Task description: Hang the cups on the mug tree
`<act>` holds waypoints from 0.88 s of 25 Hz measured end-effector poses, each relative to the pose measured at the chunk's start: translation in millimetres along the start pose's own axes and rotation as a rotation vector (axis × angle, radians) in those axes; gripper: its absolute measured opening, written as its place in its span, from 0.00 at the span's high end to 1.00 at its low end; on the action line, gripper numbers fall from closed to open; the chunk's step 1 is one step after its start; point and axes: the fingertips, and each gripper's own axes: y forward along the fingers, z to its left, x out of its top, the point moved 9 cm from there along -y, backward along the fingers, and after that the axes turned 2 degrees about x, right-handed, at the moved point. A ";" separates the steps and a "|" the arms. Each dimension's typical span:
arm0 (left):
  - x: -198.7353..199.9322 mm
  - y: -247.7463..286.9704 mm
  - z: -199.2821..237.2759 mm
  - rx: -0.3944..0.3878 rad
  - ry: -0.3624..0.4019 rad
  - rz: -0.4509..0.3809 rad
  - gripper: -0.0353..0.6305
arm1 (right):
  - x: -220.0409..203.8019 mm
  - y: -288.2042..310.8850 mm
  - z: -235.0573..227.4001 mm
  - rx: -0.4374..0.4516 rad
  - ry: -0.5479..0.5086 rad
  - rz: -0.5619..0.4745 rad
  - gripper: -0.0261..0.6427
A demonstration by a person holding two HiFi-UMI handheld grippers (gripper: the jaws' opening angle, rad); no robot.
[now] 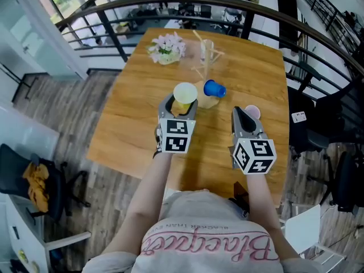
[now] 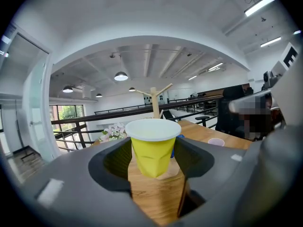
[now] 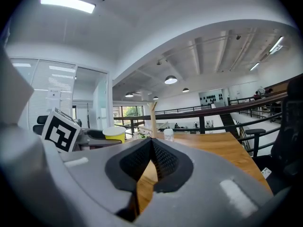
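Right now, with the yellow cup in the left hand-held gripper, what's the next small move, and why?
Probably carry the yellow paper cup forward and up toward the wooden mug tree. The left hand-held gripper pinches the cup, denting its sides, and the tree stands straight ahead beyond it, its upper pegs looking bare.

Flowers (image 1: 166,48) left of mug tree (image 1: 206,54) on table (image 1: 133,124); cup (image 1: 253,111) right of tree.

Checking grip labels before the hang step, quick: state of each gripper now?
Left gripper: closed on the yellow cup.
Right gripper: closed, nothing between its jaws.
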 end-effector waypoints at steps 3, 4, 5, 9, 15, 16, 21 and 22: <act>9.2 3.3 9.7 0.031 0.038 0.023 0.51 | 4.4 4.8 -1.8 0.004 0.001 -0.015 0.96; 12.7 4.3 11.9 0.041 0.056 0.032 0.51 | 5.3 5.9 -2.6 0.006 0.001 -0.019 0.96; 16.2 5.4 13.5 0.052 0.074 0.038 0.51 | 5.9 7.0 -3.8 0.008 0.003 -0.022 0.96; 28.3 13.3 17.1 0.080 0.137 0.051 0.51 | 7.9 12.1 -10.5 0.007 0.013 -0.028 0.96; 36.5 30.3 22.0 0.105 0.199 0.115 0.51 | 7.8 15.2 -19.9 0.013 0.013 -0.025 0.96; 36.8 33.6 22.5 0.111 0.213 0.134 0.51 | 7.2 15.1 -21.9 0.012 0.014 -0.023 0.96; 38.0 55.3 22.7 0.126 0.314 0.235 0.51 | 2.7 17.3 -28.7 0.009 0.024 -0.010 0.96; 38.1 59.6 22.1 0.128 0.336 0.254 0.51 | 1.6 17.6 -29.4 0.010 0.027 -0.008 0.96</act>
